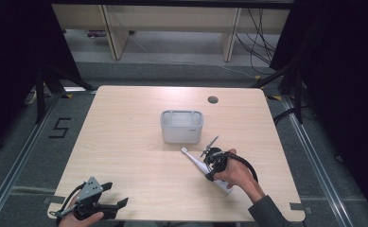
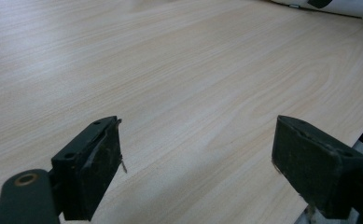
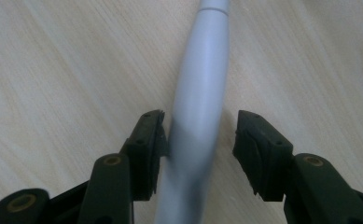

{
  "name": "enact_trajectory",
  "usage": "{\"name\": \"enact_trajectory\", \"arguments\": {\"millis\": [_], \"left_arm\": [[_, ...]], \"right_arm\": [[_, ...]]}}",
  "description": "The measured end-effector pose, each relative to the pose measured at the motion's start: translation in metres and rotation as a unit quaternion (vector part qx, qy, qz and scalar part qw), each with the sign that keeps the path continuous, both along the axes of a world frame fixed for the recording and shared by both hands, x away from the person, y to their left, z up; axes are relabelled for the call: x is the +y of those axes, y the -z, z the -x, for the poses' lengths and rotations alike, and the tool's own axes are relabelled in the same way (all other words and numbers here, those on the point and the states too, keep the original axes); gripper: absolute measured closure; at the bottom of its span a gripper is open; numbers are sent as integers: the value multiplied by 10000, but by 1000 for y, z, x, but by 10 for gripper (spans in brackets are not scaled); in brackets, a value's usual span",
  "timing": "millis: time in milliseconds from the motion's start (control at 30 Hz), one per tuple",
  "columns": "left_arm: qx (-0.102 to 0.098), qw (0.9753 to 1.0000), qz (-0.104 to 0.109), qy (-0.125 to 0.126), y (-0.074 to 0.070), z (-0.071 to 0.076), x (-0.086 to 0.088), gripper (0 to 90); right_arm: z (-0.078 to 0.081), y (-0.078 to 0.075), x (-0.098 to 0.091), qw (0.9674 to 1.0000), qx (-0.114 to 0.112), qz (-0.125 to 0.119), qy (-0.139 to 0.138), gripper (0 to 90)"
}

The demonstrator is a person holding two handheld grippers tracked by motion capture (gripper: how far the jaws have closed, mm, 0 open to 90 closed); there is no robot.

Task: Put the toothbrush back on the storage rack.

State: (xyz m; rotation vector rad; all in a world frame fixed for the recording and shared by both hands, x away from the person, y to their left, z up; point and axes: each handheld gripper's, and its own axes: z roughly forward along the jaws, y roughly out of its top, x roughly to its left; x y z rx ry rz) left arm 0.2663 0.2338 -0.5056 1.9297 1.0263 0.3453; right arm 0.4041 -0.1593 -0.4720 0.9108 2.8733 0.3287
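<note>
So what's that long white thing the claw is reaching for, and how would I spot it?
Find the pale wooden table, then the grey caddy in its middle. Just in front of the caddy, toward the person's right hand, lies an electric toothbrush between the right claw's open jaws. It is the slim white stick lying flat, unlike the boxy upright caddy.

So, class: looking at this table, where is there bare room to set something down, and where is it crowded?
Free: the whole left half of the table, between the grey holder and the left gripper; also the far strip behind the holder, apart from the small round hole. Crowded: right of centre in front of the holder, where the right gripper straddles the toothbrush.
</note>
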Motion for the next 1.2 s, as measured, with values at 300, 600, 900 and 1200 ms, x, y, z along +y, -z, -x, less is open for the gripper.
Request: {"name": "enact_trajectory", "arguments": {"millis": [300,600,900,1200], "left_arm": [[-8,10000,23,19,0,0,0,150],[-16,10000,7,34,-1,0,1,150],[-2,9999,105,-15,-1,0,1,150],[-17,10000,42,4,-1,0,1,150]], "right_arm": [[-6,3,7,9995,248,148,145,560],[-9,2,17,9979,513,399,-46,621],[-13,4,24,9953,661,702,-29,659],[-20,4,31,9904,815,1079,-279,663]]}}
